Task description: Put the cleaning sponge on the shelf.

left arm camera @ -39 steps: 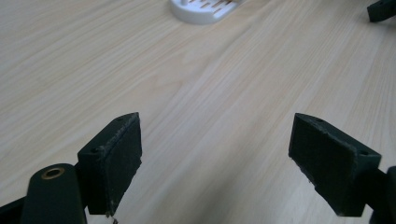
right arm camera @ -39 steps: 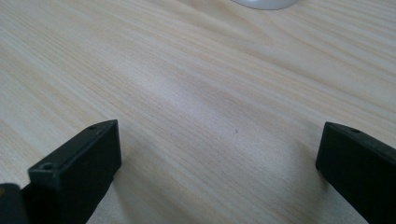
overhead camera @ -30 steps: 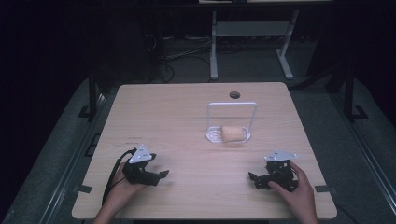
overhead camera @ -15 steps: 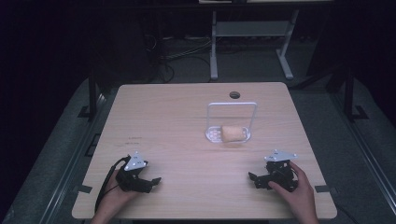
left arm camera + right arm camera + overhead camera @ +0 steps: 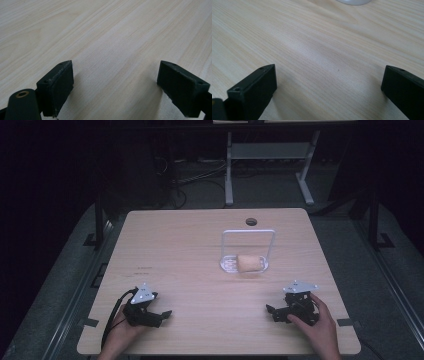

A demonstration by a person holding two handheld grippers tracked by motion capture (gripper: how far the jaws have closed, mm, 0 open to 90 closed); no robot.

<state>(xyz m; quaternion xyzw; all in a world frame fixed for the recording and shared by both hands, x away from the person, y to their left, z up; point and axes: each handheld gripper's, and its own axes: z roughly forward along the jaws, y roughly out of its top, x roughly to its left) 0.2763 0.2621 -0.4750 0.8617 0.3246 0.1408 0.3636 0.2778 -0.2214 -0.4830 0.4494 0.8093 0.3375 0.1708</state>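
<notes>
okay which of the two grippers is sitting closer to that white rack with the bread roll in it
The right gripper, near the table's front right corner. The rack with the roll stands right of centre, so the left gripper at the front left is clearly farther off.

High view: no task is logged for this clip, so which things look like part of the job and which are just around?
Likely in play:
- left gripper, jaws open
- right gripper, jaws open
- tan block in the white wire-handled tray

Just around:
- table and its cable hole
- metal stand on the floor behind
</notes>
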